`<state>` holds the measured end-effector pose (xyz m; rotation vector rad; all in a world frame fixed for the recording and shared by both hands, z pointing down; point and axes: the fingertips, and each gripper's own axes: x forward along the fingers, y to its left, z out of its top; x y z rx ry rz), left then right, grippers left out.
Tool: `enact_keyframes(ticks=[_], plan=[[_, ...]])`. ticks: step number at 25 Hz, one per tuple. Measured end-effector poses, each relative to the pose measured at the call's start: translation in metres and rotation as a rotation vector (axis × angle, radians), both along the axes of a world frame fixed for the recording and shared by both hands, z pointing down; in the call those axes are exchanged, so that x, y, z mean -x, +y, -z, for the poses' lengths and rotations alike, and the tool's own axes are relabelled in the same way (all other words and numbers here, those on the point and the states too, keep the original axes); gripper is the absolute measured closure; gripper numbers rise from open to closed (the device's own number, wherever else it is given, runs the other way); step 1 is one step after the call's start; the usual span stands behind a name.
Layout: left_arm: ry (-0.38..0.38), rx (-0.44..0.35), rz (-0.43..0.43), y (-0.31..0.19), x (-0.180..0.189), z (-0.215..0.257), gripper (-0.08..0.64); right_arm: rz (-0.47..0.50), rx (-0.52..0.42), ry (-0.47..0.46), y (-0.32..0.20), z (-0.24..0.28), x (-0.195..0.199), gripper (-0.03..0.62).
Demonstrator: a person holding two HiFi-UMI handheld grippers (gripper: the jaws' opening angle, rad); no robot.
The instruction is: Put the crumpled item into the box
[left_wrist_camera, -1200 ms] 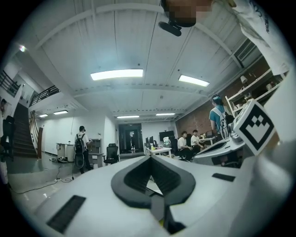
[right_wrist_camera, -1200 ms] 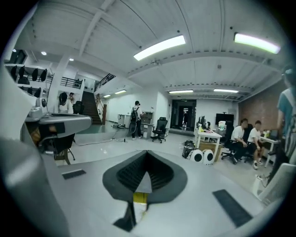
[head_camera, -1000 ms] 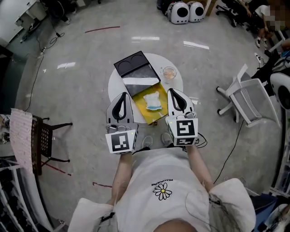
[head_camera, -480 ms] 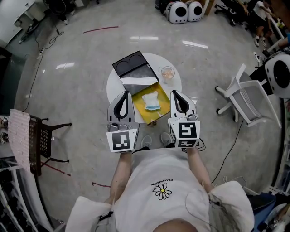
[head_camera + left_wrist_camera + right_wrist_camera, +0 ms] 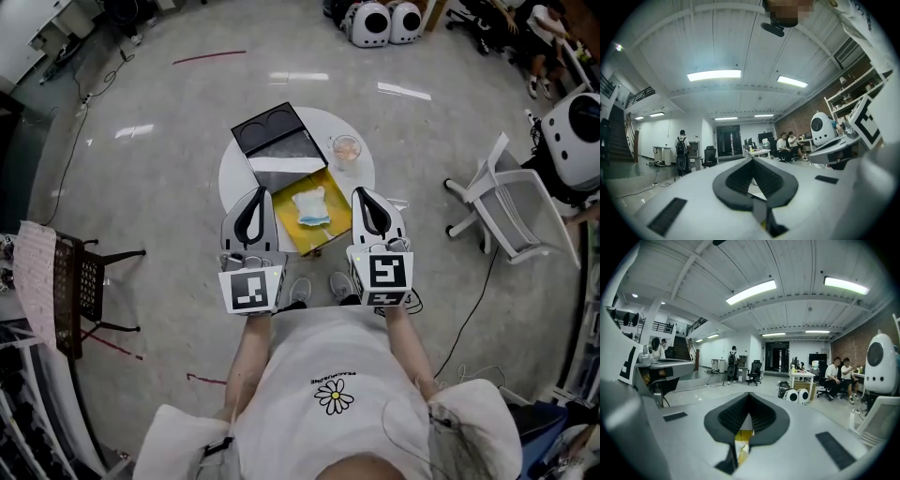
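Observation:
The crumpled white and blue item (image 5: pixel 312 206) lies inside the yellow box (image 5: pixel 284 223) on the small round white table (image 5: pixel 239 169). The box's black lid (image 5: pixel 277 136) stands open at the far side. My left gripper (image 5: pixel 261 193) hangs at the box's left edge, shut and empty. My right gripper (image 5: pixel 362 192) is at the box's right edge, also shut with nothing in it. In the left gripper view the left gripper (image 5: pixel 751 160) has its jaws meeting at the tip. In the right gripper view the right gripper (image 5: pixel 749 395) has closed jaws with a bit of the yellow box (image 5: pixel 743 434) below them.
A clear cup (image 5: pixel 346 150) stands on the table to the right of the lid. A white chair (image 5: pixel 511 211) is off to the right and a dark chair (image 5: pixel 84 291) to the left. Two white pods (image 5: pixel 384 23) sit on the floor beyond the table.
Both grippers stay where they were, beside the box. The crumpled item lies in the box throughout. Only the head view has shifted slightly.

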<state>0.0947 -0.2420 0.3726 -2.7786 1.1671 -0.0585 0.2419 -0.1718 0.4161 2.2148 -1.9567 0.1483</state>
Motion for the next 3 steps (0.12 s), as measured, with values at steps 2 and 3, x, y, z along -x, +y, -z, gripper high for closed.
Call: enact_keyframes(ticks=[2,3], plan=[[0.004,-0.005,-0.004,0.0011,-0.0014,0.0006,0.56,0.002,0.001,0.001,0.0007,-0.0008,-0.0001,0.589],[0.007,-0.01,-0.007,0.0018,-0.0023,0.0013,0.56,0.004,0.002,0.001,0.001,-0.0012,-0.0002,0.589]])
